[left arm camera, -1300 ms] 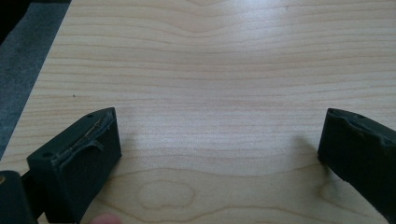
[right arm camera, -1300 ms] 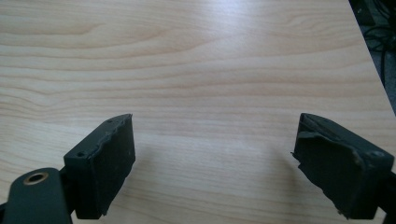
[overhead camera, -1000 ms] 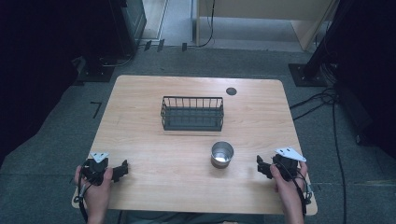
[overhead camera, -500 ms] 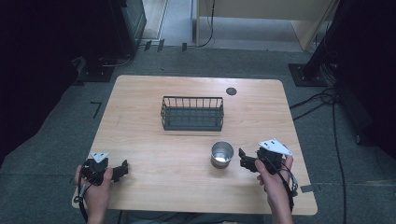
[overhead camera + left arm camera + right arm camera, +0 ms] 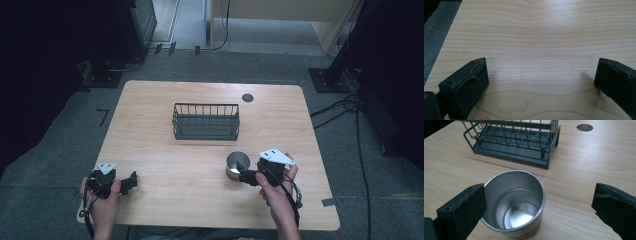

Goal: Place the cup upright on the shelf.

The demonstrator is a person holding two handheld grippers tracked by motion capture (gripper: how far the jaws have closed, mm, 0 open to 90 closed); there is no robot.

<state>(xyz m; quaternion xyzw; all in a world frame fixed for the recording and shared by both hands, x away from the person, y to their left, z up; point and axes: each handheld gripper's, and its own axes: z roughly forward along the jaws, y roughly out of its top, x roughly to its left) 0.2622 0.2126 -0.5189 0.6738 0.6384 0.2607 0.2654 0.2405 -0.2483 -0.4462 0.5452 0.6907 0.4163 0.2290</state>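
a: starting with the high view, what is showing?

b: a wooden table (image 5: 165, 150) is filling the middle of the frame. a dark wire basket (image 5: 205, 121) is sitting near its centre, and a metal cup (image 5: 237, 165) is standing upright below and to the right of it, apart from the basket. the right gripper (image 5: 243, 176) is lying in the lower right, its tips just beside the cup's lower right rim. the left gripper (image 5: 131, 181) is resting in the lower left, well apart from the cup.

a: and the left gripper view?

b: the two black jaws are standing wide apart at the bottom corners, with bare wood grain between them and nothing held. a strip of grey floor (image 5: 436, 32) is showing along the left edge.

a: the right gripper view?

b: the jaws have just been opening and are standing wide. the cup is sitting in the lower centre, shiny and hollow, close against the left jaw, while the right jaw is staying well clear of it, so the pads are not pressing on it. the basket is reaching across the upper left, and a round hole (image 5: 584, 127) in the table is showing at the upper right.
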